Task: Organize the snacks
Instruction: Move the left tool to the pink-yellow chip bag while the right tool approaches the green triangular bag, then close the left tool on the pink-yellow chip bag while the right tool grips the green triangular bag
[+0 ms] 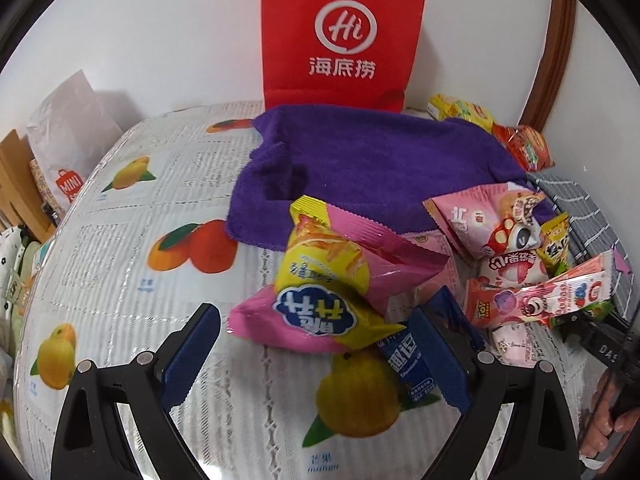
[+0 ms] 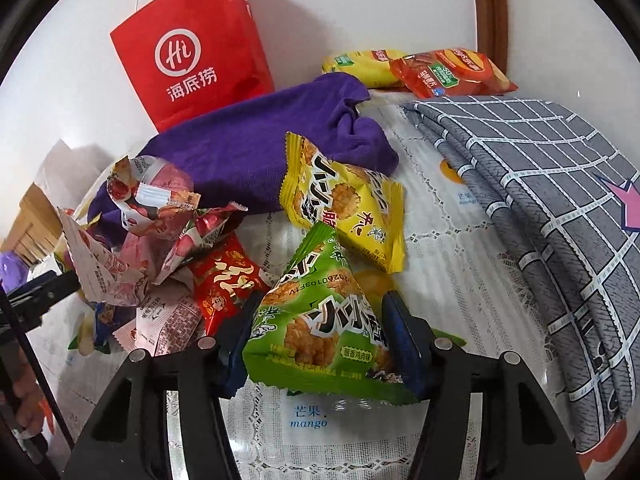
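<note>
On the tabletop (image 1: 120,240), under a fruit-printed cover, the sorting looks barely begun. At the left, the left gripper (image 1: 316,352) stands spread and grasps nothing; a pink-and-yellow snack bag (image 1: 340,280) lies just ahead of its fingers and a small blue packet (image 1: 412,368) sits against the inner face of its right finger, not pinched. Further right, a loose pile of pink packets (image 1: 512,264) is heaped beside a purple towel (image 1: 380,160), with a red packet (image 2: 224,284) at its edge. Right of that, the right gripper (image 2: 320,332) has a green snack bag (image 2: 320,320) between its fingers, the pads meeting the bag's sides, so I judge it clasped, though lightly. A yellow snack bag (image 2: 344,200) lies touching the green one. At the back, a red paper bag (image 2: 192,48) stands against the wall, and a yellow pack (image 2: 360,66) and an orange-red pack (image 2: 452,72) lie together; whether these count as sorted I cannot tell. Nearly everything seems left to do.
</note>
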Action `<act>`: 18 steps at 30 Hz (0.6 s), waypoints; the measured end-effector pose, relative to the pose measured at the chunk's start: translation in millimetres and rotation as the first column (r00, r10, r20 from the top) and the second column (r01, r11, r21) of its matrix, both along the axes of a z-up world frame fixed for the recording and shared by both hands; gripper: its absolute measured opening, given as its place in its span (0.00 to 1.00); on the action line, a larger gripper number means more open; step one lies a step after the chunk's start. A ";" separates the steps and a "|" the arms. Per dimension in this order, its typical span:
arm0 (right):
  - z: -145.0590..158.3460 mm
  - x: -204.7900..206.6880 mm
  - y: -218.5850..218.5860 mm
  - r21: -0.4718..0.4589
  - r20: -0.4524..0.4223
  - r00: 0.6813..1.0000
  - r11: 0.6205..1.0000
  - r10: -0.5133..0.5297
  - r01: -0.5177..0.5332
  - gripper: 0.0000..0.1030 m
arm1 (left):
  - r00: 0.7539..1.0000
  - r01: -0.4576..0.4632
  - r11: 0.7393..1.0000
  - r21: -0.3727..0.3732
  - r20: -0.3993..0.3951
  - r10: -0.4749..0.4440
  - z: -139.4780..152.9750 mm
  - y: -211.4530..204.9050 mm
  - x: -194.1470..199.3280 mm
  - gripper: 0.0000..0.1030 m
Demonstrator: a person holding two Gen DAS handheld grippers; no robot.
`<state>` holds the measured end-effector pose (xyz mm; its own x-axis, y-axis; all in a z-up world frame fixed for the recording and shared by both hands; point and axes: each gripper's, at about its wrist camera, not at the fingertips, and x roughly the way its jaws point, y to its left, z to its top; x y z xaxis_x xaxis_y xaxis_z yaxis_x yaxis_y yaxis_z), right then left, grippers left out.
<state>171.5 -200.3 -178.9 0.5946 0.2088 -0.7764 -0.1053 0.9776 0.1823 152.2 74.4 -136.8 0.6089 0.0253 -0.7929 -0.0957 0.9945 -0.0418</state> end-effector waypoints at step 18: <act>-1.3 1.1 -3.7 0.060 0.001 1.000 0.998 0.022 -0.022 0.58 | 0.999 0.010 1.000 0.010 -0.032 -0.010 -15.2 -1.2 24.6 0.78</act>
<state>172.5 -204.0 -180.2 0.5892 0.2683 -0.7622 -0.1270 0.9623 0.2406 176.8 73.1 -151.9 0.5838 0.0273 -0.8114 -0.0867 0.9958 -0.0289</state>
